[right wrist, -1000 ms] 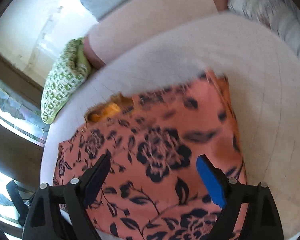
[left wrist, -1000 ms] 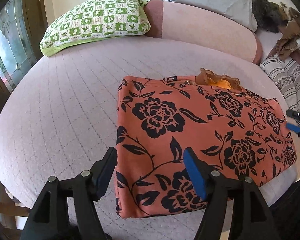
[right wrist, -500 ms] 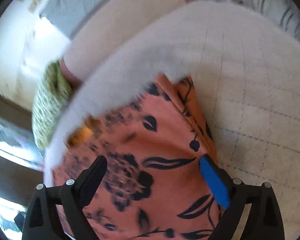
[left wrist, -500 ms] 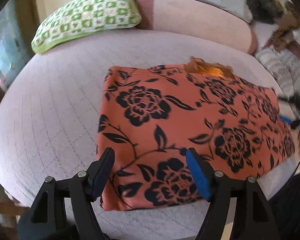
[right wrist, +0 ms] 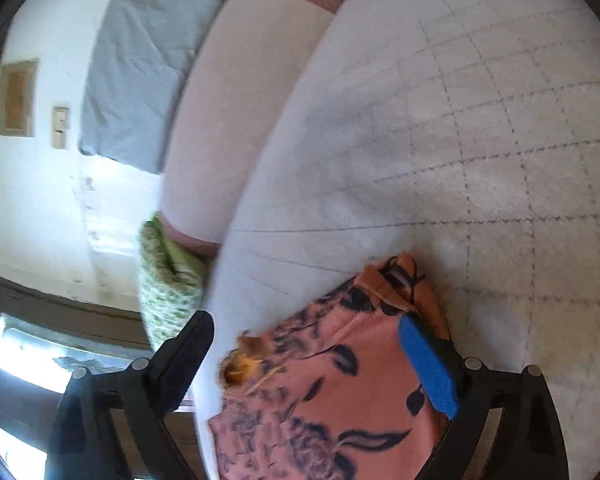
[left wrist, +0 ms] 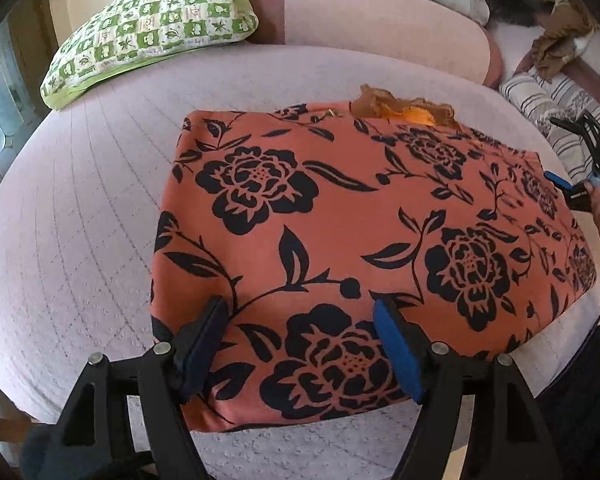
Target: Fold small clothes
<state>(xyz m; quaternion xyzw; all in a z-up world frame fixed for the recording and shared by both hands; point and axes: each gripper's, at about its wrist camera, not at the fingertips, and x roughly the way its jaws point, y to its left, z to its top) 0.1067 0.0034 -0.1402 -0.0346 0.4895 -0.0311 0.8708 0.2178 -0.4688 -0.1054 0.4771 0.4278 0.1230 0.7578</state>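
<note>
On the quilted bed (left wrist: 80, 220) lay the folded floral garment (left wrist: 340, 220), long axis running left-right. Left gripper (left wrist: 300, 344) hovered agape over its near-left edge (nearer); right gripper (right wrist: 312, 360) gaped over the far-right corner.

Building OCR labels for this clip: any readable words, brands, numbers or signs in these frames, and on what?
No text reads legibly in either view.
green checked pillow: tiny marks in some squares, too small to read.
Framed picture and wall switch plate: blurred, nothing legible.
floral garment: only a black flower print, no visible label.
</note>
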